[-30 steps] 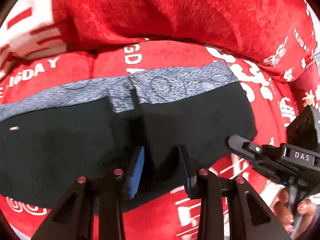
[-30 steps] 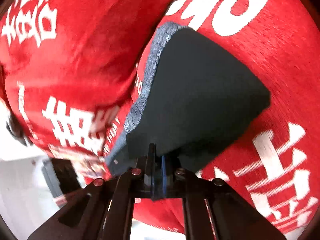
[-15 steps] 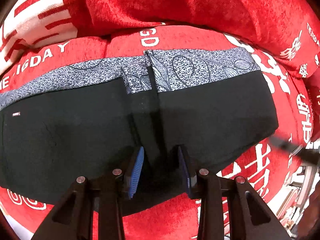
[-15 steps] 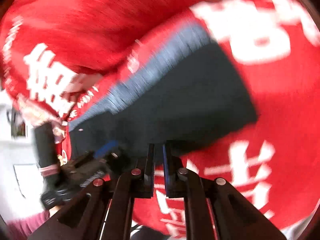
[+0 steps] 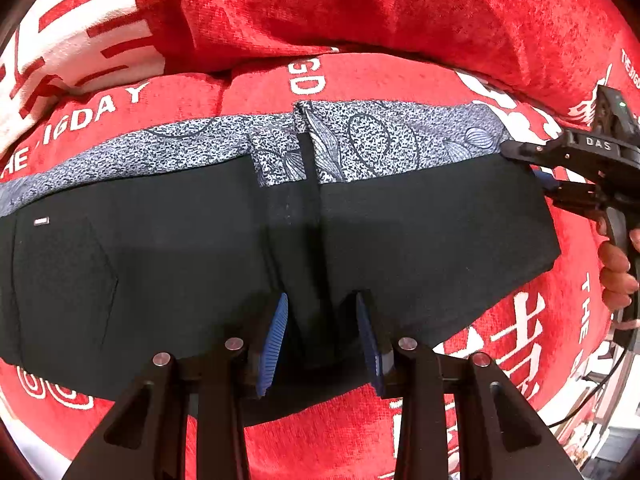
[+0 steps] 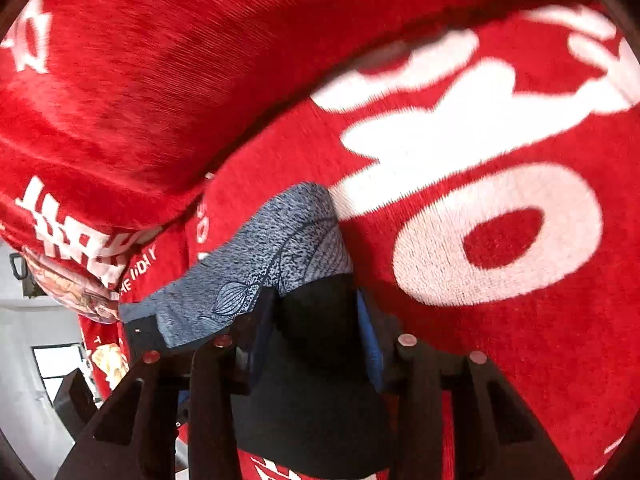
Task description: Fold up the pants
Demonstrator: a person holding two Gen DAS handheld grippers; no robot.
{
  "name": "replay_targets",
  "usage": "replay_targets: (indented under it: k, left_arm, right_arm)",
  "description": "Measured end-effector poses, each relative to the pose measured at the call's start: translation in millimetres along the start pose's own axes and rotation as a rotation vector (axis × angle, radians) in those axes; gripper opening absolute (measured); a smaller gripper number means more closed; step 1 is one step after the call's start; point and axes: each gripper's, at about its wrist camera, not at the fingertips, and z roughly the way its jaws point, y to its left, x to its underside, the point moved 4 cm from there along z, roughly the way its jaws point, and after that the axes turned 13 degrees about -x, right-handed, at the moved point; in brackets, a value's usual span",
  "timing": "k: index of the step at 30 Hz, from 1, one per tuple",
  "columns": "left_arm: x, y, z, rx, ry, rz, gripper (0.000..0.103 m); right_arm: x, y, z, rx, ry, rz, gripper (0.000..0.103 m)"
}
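The black pants with a blue-grey patterned waistband (image 5: 420, 232) lie spread flat across the seat of a red plush sofa cover with white lettering (image 5: 360, 76), the waistband toward the backrest and the dark fabric toward the near edge. A vertical crease runs down the middle of the garment, and a small pale tag (image 5: 41, 221) sits on the black cloth near its left end.

The left gripper (image 5: 320, 332) points steeply down at the near edge of the pants. Its 2 blue ribbed pads (image 5: 274, 336) stand on either side of a raised ridge of black cloth at the crease, and it is clamped on that ridge.

The right gripper (image 5: 538, 168) shows at the right end of the waistband in the left wrist view, carried by a person's hand (image 5: 618, 276) wrapped around its grip. In its own view the jaws have just been opening and stand apart, with the corner of the black cloth lying between them; the right blue pad (image 6: 366, 332) appears to stand clear of the fabric, though blur makes contact hard to judge. The patterned waistband bulges just ahead of the fingers, beside a large white character on the sofa cover.
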Motion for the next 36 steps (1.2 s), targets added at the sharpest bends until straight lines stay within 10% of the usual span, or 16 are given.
replay_targets:
  k: [3,9,11,22,26,36]
  left_arm:
    - [1.6,3.0,-4.8,-0.016,-0.005,0.005,0.037]
    - [1.1,15.9,-18.4,-0.071,0.011,0.001,0.047]
    - [-5.5,21.2,-29.3,-0.091,-0.025,-0.017,0.067]
    - [-65.1,-28.9,-28.2,-0.071,-0.093,0.015,0.068]
    - [-46.7,-30.2,11.6,-0.113,0.044,0.013,0.068]
    - [-8.6,20.0,-6.2,-0.073,0.078,-0.025,0.069]
  right_arm:
    - [10.3,19.3,0.8,0.039,0.043,-0.080,0.039]
    - [28.4,59.1,18.5,0.415,0.097,-0.404,0.046]
    - [30.4,62.3,9.4,0.413,0.075,-0.384,0.048]
    - [51.8,87.1,-40.6,0.192,-0.059,-0.288,0.048]
    - [63.4,80.5,-11.2,0.170,0.003,-0.229,0.048]
    - [83.2,73.0,5.8,0.237,0.018,-0.197,0.049]
